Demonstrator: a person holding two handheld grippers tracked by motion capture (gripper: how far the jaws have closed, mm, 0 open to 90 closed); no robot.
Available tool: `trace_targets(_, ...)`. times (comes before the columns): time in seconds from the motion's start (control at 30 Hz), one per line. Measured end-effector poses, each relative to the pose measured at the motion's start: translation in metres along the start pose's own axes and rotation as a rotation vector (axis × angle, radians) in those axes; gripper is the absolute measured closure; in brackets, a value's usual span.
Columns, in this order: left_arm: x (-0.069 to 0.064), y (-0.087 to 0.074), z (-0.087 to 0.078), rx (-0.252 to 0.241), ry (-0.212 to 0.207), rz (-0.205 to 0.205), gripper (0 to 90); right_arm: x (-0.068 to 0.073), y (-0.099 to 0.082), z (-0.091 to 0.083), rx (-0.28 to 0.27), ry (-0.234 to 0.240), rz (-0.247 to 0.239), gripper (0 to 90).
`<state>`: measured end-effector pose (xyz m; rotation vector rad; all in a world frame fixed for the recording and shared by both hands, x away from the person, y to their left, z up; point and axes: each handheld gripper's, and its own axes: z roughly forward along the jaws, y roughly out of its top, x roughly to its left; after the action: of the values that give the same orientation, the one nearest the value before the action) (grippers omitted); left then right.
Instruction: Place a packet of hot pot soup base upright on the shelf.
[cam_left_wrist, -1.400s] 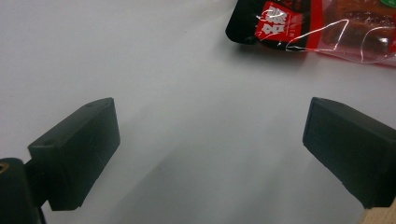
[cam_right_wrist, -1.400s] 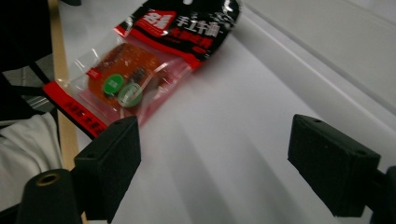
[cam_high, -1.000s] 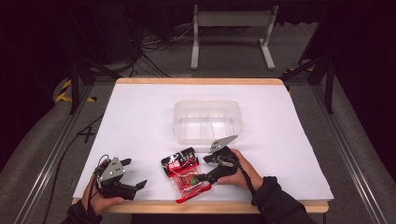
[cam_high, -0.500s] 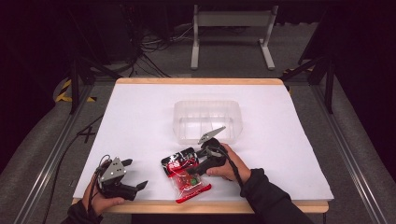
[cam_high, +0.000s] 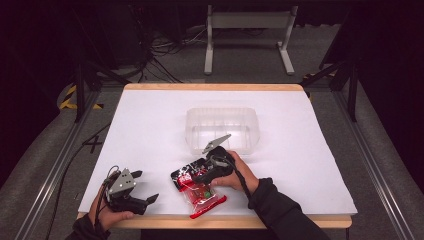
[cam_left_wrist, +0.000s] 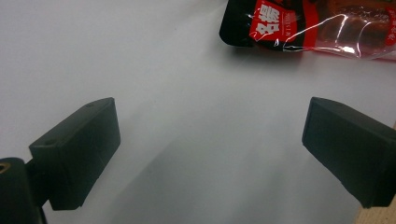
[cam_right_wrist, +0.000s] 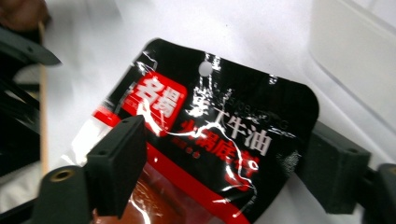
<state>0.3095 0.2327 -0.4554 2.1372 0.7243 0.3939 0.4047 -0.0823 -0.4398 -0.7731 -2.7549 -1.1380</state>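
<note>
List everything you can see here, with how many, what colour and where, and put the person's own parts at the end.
Snack packet: one, red and black with a clear lower part, flat at the near edge of the table, in front of the tub.
Tub: one, clear plastic, middle of the table.
Table: one, white top with a wooden rim.
Metal stand: one, grey, on the floor beyond the table.
Cables: several, dark, on the floor at the far left.
Left gripper: one, black, open over bare table at the near left corner.
Right gripper: one, black, jaws just closing around the packet's top, one on each side of it; pads not clearly pressing.
Hands: two, dark sleeves, at the near edge.
</note>
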Motion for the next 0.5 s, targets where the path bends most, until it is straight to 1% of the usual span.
trace_targets(0.03, -0.0003, 0.0, 0.0, 0.001, -0.002, -0.001, 4.9, 0.0011, 0.001, 0.0006, 0.007, -0.014, -0.017, 28.0)
trace_targets(0.1, 0.0, 0.0, 0.0001, 0.002, -0.001, -0.001, 5.0, 0.0024, 0.0028, 0.0021, 0.01, -0.024, -0.024, 32.0)
trace_targets(0.17, 0.0004, 0.0, 0.0003, 0.004, -0.002, 0.002, 5.1, 0.0027, 0.0044, 0.0025, 0.011, -0.037, -0.029, 40.9)
trace_targets(0.23, 0.0005, -0.0003, 0.0008, 0.007, -0.002, -0.001, 5.1, 0.0031, 0.0051, 0.0033, 0.014, -0.043, -0.045, 47.9)
trace_targets(0.27, 0.0003, -0.0005, 0.001, 0.011, -0.004, -0.004, 5.1, 0.0037, 0.0054, 0.0039, 0.012, -0.047, -0.052, 53.8)
trace_targets(0.33, 0.0008, -0.0009, 0.0013, 0.009, -0.004, -0.002, 5.1, 0.0053, 0.0053, 0.0047, 0.014, -0.05, -0.074, 59.7)
trace_targets(0.4, 0.0014, -0.001, 0.001, 0.011, -0.005, -0.004, 5.0, 0.005, 0.0049, 0.0047, 0.015, -0.047, -0.082, 68.0)
trace_targets(0.43, 0.0014, -0.0011, 0.001, 0.01, -0.005, -0.008, 5.0, 0.0043, 0.0045, 0.0044, 0.012, -0.034, -0.085, 72.8)
trace_targets(0.5, 0.0017, -0.0012, 0.0011, 0.011, -0.005, -0.008, 5.1, 0.0029, 0.0038, 0.0036, 0.002, -0.016, -0.096, 78.7)
